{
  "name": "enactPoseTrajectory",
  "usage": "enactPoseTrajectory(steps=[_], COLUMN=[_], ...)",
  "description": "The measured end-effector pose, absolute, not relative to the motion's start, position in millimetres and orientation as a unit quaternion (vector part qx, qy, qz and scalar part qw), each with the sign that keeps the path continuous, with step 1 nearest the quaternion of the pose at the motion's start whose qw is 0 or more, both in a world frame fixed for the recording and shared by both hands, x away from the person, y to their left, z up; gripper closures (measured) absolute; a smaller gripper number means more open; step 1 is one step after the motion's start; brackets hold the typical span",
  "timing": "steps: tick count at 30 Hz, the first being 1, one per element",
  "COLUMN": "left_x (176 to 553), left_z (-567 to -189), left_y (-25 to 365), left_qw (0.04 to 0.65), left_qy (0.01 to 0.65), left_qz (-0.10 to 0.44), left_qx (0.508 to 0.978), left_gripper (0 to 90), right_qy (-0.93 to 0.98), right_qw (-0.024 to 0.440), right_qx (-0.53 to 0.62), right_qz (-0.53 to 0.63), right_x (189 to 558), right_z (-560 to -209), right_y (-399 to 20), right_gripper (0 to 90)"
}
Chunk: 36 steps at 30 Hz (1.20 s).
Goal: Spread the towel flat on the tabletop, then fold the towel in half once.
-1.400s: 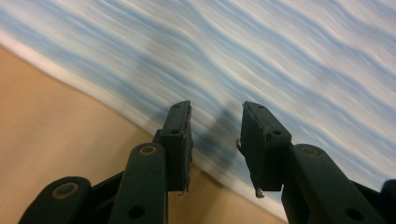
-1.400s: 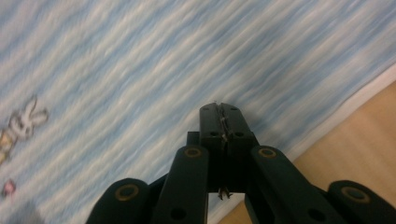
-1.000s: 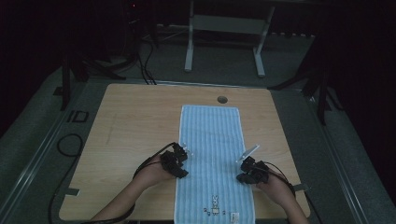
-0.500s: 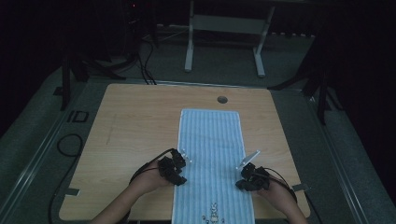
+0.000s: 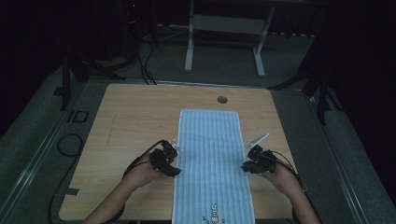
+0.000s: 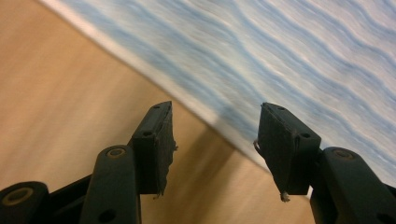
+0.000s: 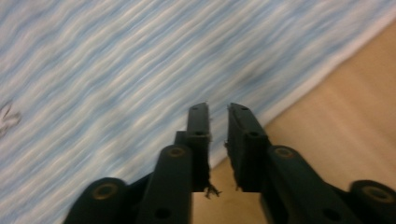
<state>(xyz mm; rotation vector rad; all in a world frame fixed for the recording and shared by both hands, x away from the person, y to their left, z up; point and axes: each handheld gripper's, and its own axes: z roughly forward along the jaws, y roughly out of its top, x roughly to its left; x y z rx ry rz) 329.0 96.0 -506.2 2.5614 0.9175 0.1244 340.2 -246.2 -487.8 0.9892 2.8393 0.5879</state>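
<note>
Right now the long blue-and-white striped cloth (image 5: 212, 158) lies flat down the middle of the wooden desk (image 5: 135, 116), and since both the left tongs (image 5: 176, 148) and right tongs (image 5: 254, 143) have just been opening with nothing between them, a shallow grab could miss its thin edges.

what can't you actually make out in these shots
- Near end of the long blue-and-white striped cloth towel: cut off by the bottom edge of the high view.
- Small dark printed motif on the towel: too small and dim to read in the high view.
- Towel weave in both gripper views: smeared by motion blur.
- Person's forearms: cut off at the high view's bottom edge.
- Floor around the light wooden table: too dark.
</note>
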Motion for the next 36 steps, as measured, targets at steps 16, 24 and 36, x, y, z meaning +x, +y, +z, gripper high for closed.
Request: enactPoseTrajectory(steps=[16,24,36], left_x=[409.0,431.8,432.4], left_z=[-514.0,-526.2,-525.5], left_y=[90.9,82.7,72.6], left_qw=[0.163,0.171,0.191], left_qy=[0.391,0.401,0.385], left_qz=[0.091,0.074,0.057], left_qx=[0.901,0.897,0.901], left_gripper=[41.7,41.8,74.0], right_qy=[0.897,0.893,0.905], right_qw=[0.055,0.04,0.047], right_qx=[0.414,0.428,0.407], right_qz=[0.143,0.132,0.114], right_x=[442.6,460.7,460.1], right_z=[-501.8,-516.2,-518.0], right_y=[-252.0,-241.7,-223.4], right_gripper=[64.0,60.3,87.0])
